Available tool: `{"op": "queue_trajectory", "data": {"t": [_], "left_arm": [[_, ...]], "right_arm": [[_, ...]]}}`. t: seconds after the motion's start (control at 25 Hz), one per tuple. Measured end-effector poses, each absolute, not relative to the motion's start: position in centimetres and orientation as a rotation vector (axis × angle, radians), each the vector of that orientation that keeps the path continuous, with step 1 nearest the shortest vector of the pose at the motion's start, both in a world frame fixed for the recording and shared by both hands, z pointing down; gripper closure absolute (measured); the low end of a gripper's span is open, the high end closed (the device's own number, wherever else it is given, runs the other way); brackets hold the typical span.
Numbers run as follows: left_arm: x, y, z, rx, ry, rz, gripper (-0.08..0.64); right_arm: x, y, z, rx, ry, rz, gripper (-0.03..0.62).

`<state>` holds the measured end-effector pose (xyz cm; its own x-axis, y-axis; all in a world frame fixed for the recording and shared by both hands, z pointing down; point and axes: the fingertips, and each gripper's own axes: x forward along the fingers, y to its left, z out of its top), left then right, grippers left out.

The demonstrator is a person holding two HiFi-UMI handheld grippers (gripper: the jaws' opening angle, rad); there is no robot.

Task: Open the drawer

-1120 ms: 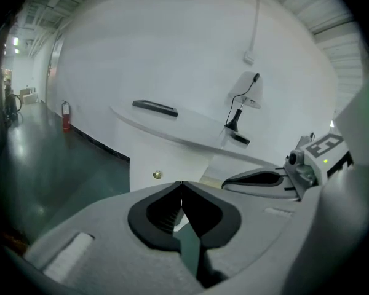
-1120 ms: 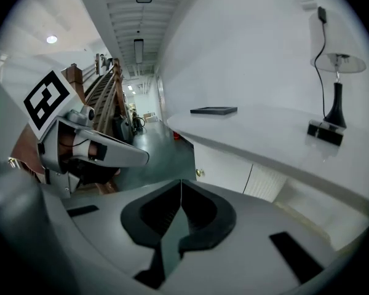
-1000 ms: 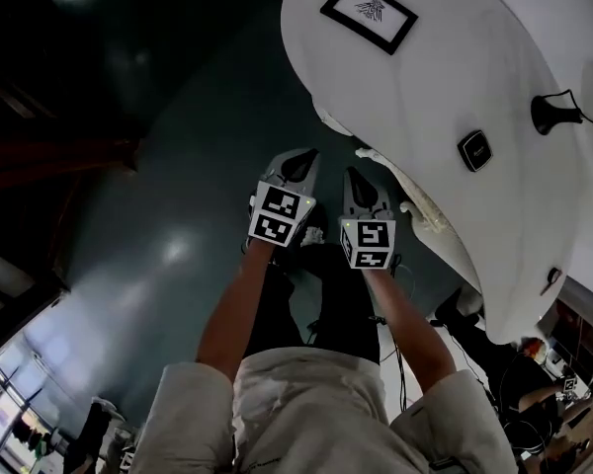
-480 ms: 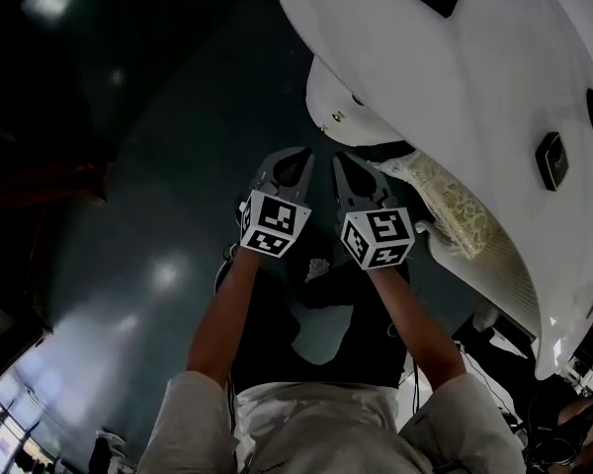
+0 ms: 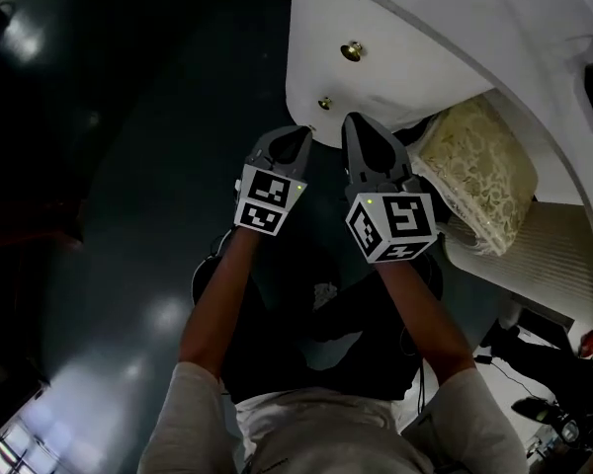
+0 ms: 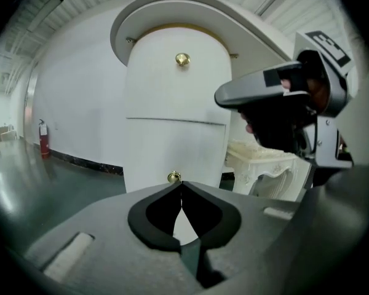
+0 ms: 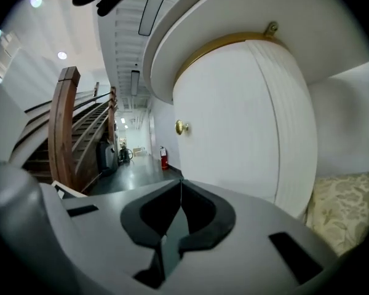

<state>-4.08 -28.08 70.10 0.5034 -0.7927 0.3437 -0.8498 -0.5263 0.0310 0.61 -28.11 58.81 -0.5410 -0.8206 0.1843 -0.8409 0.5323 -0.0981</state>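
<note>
A white rounded cabinet has two drawer fronts, each with a brass knob. In the head view the upper knob and lower knob sit just beyond both grippers. My left gripper is shut with nothing in it. In the left gripper view its tips sit just below the lower knob, apart from it, and the upper knob is higher up. My right gripper is also shut and holds nothing. Its tips point at the cabinet below a knob.
A cream patterned cushion lies right of the cabinet, and a white carved piece of furniture stands beside it. A wooden staircase rises at the left, with a fire extinguisher by the wall. The dark glossy floor spreads to the left.
Both grippers have come down in front of the cabinet. The two brass knobs have come into the head view, close ahead of the grippers' tips. Both pairs of jaws stayed shut.
</note>
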Motion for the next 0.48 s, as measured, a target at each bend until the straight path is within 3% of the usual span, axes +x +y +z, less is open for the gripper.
{"op": "queue_trajectory", "data": {"t": [0.48], "left_arm": [[-2.4,-31.8,72.2,2.575,-1.365,0.385,0.551]], "right_arm": [[7.2,-31.6,55.9,1.874,-2.541,0.243,0.577]]}}
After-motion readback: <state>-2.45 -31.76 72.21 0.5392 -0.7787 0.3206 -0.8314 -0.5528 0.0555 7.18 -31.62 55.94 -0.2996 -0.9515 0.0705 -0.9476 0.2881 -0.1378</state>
